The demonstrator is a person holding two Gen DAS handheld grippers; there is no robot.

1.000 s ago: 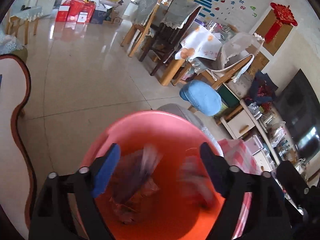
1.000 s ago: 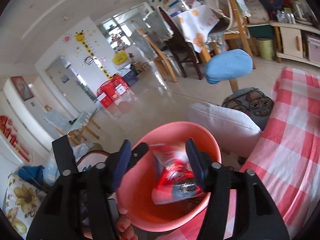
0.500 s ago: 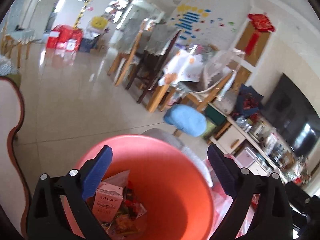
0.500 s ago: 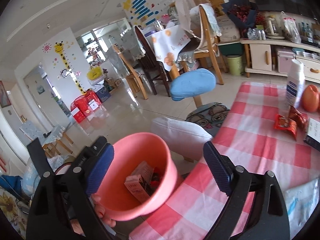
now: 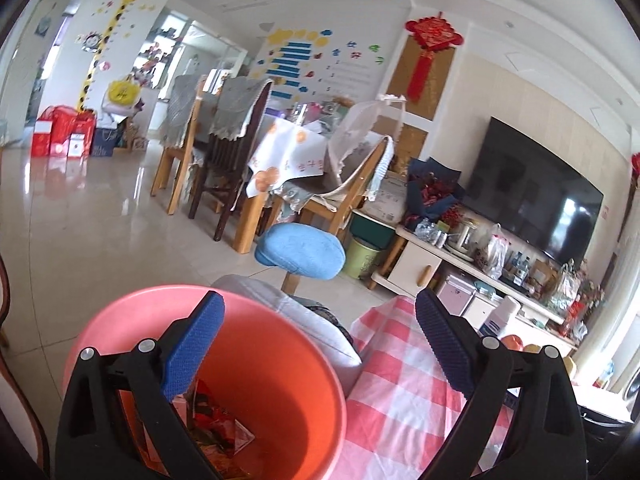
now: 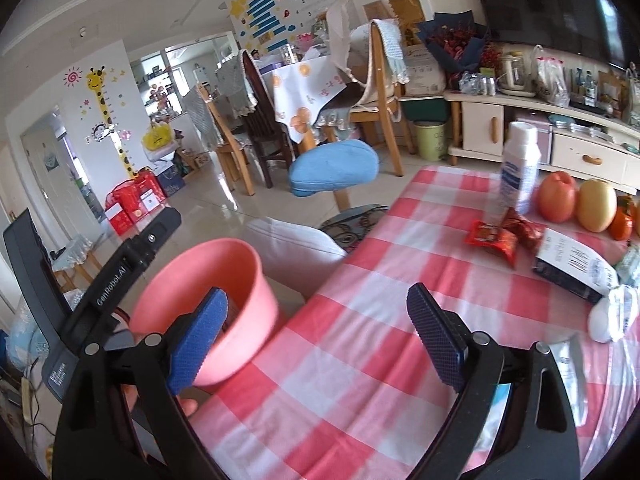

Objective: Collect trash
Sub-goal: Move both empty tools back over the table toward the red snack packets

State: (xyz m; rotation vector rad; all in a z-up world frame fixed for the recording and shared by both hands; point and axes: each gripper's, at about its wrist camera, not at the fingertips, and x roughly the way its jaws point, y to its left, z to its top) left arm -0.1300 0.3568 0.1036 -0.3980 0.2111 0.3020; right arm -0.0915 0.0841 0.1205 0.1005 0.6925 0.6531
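The right gripper [image 6: 316, 336] stands wide apart with nothing between its blue, dimple-textured pads [image 6: 198, 340]; its jaws have just been opening further. It hangs over the near part of a table covered in a red-and-white checked cloth [image 6: 360, 360]. At the near left edge of that table sits a round, smooth pink plastic basin [image 6: 224, 280], with a person's fingers [image 6: 188, 404] showing beneath it and the black body of the left gripper [image 6: 132, 260] just beside it.

From the left wrist view, the left gripper [image 5: 316, 344] is also spread wide and empty, its left pad over the basin's [image 5: 272, 392] mouth. Crumpled, glossy wrappers and a small carton [image 5: 216, 428] lie in the bottom.

Farther right on the cloth lie two red, shiny snack packets [image 6: 496, 236], touching each other, just in front of an upright white plastic bottle [image 6: 518, 168]. A dark flat box with a white label [image 6: 572, 264] lies to their right, and round orange and yellow fruits [image 6: 576, 200] stand behind it.

Beyond the table are a blue cushioned stool [image 6: 336, 166] and wooden dining chairs [image 6: 236, 136].
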